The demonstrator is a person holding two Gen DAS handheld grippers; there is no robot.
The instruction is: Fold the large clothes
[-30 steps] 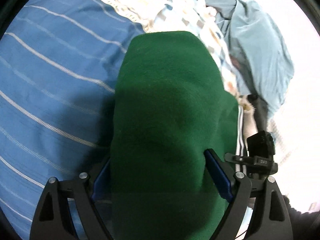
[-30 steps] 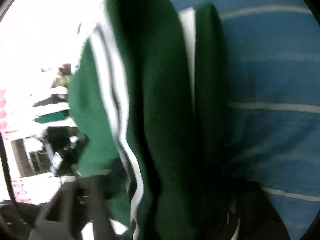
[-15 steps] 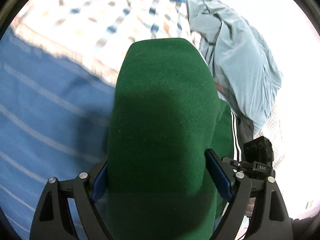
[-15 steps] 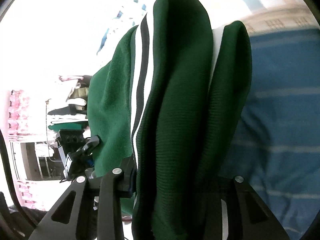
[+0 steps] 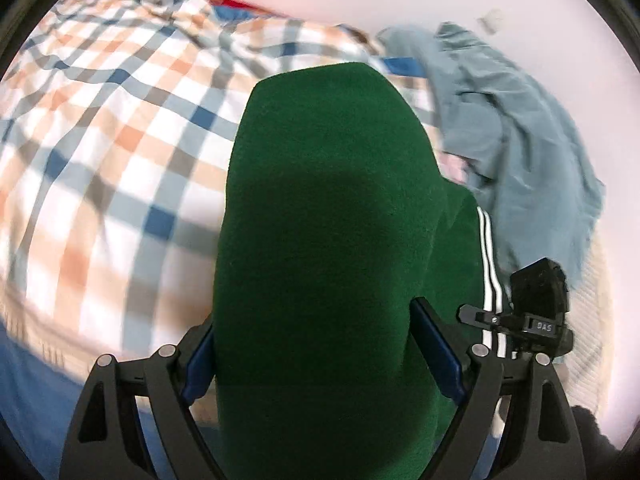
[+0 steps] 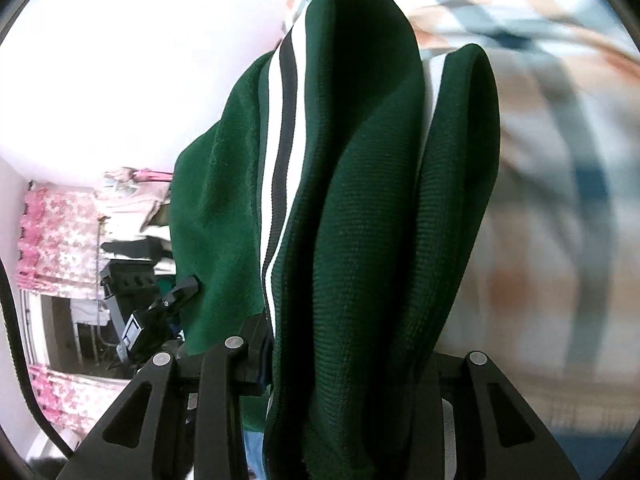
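Note:
A dark green garment (image 5: 328, 240) with white and black side stripes fills the middle of both views. My left gripper (image 5: 320, 344) is shut on a thick fold of it, which bulges up between the blue pads and hides the fingertips. My right gripper (image 6: 352, 360) is shut on another bunched part of the green garment (image 6: 360, 208), by its striped edge. Both hold the cloth lifted off the bed. The right gripper (image 5: 536, 312) shows at the right of the left wrist view, and the left gripper (image 6: 156, 312) at the left of the right wrist view.
A checked orange, blue and white quilt (image 5: 112, 152) lies behind the garment. A crumpled grey-blue garment (image 5: 520, 148) lies at the right by the wall. The blue striped sheet (image 5: 24, 392) shows at the lower left. Pink curtains (image 6: 60, 236) hang far left.
Both grippers have lifted and tilted up with the green garment. The blue striped sheet has dropped out of view and the checked quilt and wall now fill the background.

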